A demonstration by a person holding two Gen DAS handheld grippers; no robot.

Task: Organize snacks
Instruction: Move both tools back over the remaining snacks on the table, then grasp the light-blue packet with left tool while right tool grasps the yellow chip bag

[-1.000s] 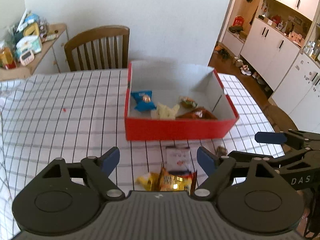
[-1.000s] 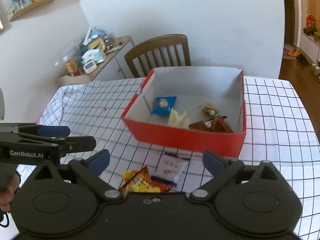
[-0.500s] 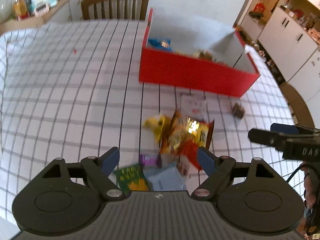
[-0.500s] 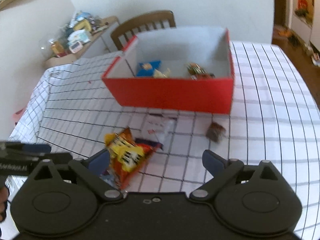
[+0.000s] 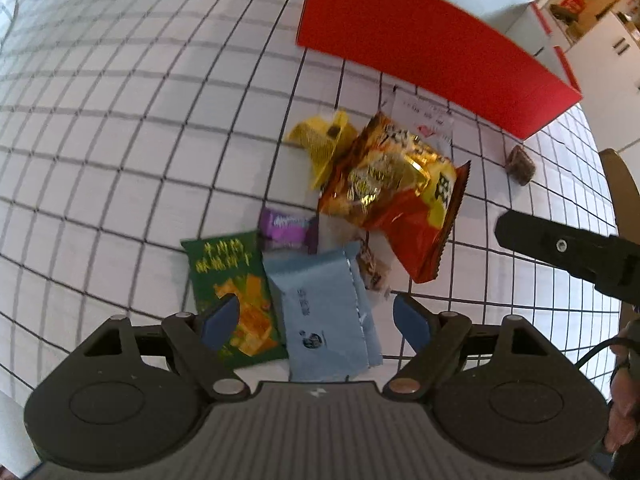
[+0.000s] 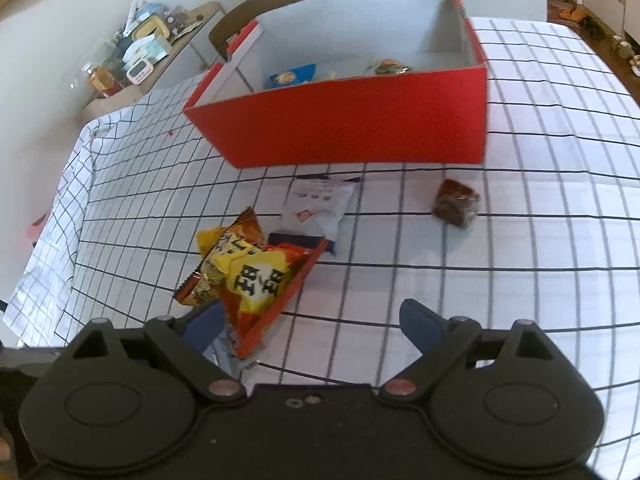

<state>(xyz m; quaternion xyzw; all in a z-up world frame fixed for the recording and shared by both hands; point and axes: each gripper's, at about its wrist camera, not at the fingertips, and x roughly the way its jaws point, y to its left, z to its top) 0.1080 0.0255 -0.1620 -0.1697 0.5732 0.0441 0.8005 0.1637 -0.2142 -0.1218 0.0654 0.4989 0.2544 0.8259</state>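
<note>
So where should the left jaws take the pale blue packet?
Across its two long side edges, coming from above: the pale blue packet lies flat on top of the pile, lengthwise between the open left gripper jaws, with the green packet tucked under one side.

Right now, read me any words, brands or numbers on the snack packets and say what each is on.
Orange bag: bold black characters on yellow, too warped to read.
Green packet: yellow characters, blurred.
Light blue packet, white packet, purple candy: print too small.
No text can be quoted.
</note>
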